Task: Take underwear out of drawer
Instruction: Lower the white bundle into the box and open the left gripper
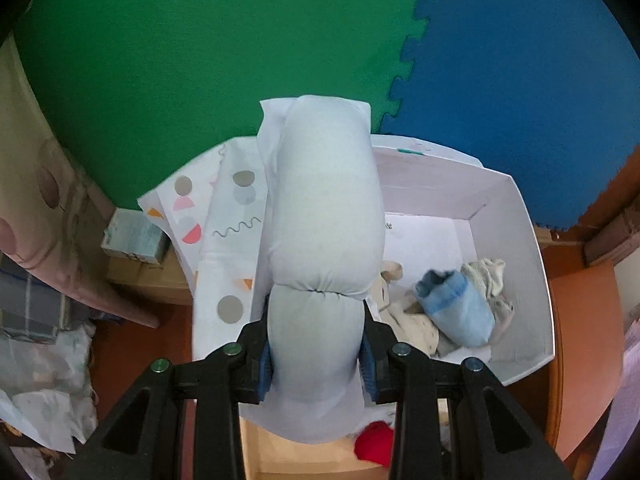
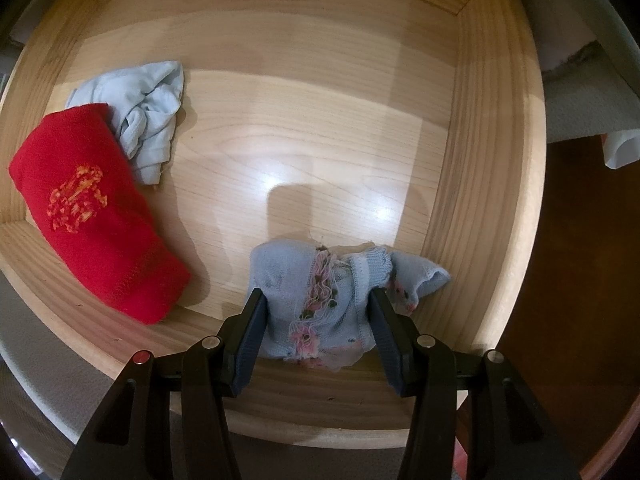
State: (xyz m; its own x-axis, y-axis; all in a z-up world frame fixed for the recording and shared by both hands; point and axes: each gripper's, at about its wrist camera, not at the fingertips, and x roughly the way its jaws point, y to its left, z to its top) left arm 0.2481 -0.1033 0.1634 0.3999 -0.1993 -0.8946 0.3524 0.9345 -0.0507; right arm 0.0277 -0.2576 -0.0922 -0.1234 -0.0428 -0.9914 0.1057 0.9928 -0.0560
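Left gripper (image 1: 316, 364) clamps pale grey roll (image 1: 324, 216) above white box (image 1: 536, 280); right gripper (image 2: 318, 328) grips blue flowered knit (image 2: 320, 292) near drawer (image 2: 492, 160) wall.

Green mat (image 1: 200, 60) joins blue mat (image 1: 520, 60); patterned cloth (image 1: 224, 216) nearby.

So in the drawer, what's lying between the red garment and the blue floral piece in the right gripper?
Nothing: the right wrist view shows bare drawer floor between the red garment and the blue floral piece clamped in the right gripper.
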